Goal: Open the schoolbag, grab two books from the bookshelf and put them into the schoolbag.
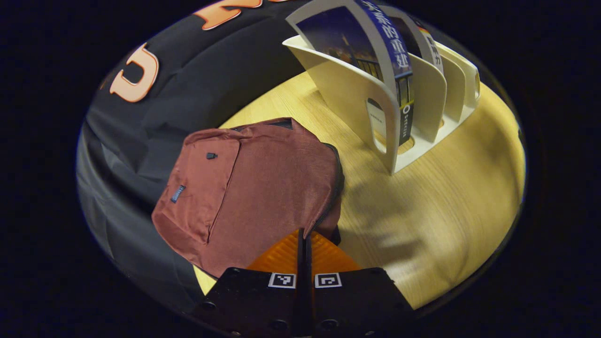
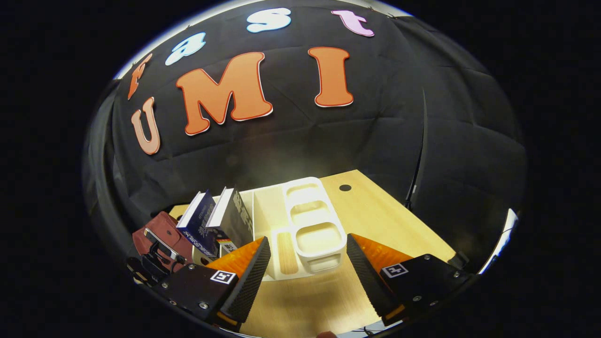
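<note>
In the left gripper view, the left gripper (image 1: 304,244) sits at 6 o'clock. Its two orange fingers (image 1: 281,256) are pressed together with no gap. The tips touch the near edge of the schoolbag (image 1: 249,188), by the dark zipper (image 1: 334,188). I cannot tell if they pinch the zipper pull or just the cloth. The red-brown schoolbag lies flat on the wooden table (image 1: 446,211), a bit toward 9 o'clock from the middle, and part of it hangs over the table edge. Its front pocket faces up. Farther off, toward 1 o'clock, stands the white bookshelf (image 1: 371,108). A blue book (image 1: 375,51) stands in its near slot, and a second book (image 1: 425,47) stands behind it.

In the right gripper view, the right gripper (image 2: 307,263) is at 6 o'clock. Its fingers (image 2: 244,267) are wide apart and hold nothing. Just past them, between the tips, is the white bookshelf (image 2: 310,220) on the table (image 2: 375,211). The two books (image 2: 216,223) lean in it toward 9 o'clock. Beyond them, at 8 o'clock, the schoolbag (image 2: 162,232) shows, with the other gripper (image 2: 152,260) on it.
</note>
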Demonstrator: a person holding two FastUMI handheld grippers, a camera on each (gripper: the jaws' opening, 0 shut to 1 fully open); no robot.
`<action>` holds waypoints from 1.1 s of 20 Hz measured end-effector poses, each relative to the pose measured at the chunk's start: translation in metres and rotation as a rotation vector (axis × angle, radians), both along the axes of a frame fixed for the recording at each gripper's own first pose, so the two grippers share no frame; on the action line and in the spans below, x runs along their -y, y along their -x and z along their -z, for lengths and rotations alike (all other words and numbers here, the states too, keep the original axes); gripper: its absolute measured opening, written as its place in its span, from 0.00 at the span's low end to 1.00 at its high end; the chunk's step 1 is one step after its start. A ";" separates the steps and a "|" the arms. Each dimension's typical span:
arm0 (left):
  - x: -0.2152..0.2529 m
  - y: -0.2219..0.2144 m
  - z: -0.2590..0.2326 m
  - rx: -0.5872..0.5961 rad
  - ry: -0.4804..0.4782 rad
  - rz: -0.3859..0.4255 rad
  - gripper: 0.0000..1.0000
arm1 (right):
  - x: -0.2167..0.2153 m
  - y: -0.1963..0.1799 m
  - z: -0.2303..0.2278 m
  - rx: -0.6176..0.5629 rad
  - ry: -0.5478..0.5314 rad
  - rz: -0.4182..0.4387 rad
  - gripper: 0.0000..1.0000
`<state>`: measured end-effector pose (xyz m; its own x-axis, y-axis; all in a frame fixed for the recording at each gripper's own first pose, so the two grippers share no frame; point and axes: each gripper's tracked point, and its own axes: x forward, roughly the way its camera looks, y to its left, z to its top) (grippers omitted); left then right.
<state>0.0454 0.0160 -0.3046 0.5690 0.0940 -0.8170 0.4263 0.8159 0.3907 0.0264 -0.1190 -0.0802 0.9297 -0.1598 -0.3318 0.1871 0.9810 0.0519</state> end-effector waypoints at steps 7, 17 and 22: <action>0.009 -0.012 -0.086 -0.063 0.096 0.090 0.00 | -0.038 -0.009 -0.005 -0.012 -0.108 -0.112 0.97; -0.048 -0.086 -0.234 0.095 -0.012 0.164 0.00 | -0.065 -0.005 -0.015 -0.023 -0.123 -0.135 0.97; -0.071 -0.098 -0.252 0.099 -0.003 0.162 0.00 | -0.074 -0.005 -0.020 -0.048 -0.106 -0.124 0.97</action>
<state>0.1438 0.0866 -0.0528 0.6546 -0.0035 -0.7560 0.5115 0.7384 0.4395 0.0312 -0.0448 -0.0606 0.9229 -0.0065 -0.3850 0.0695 0.9863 0.1498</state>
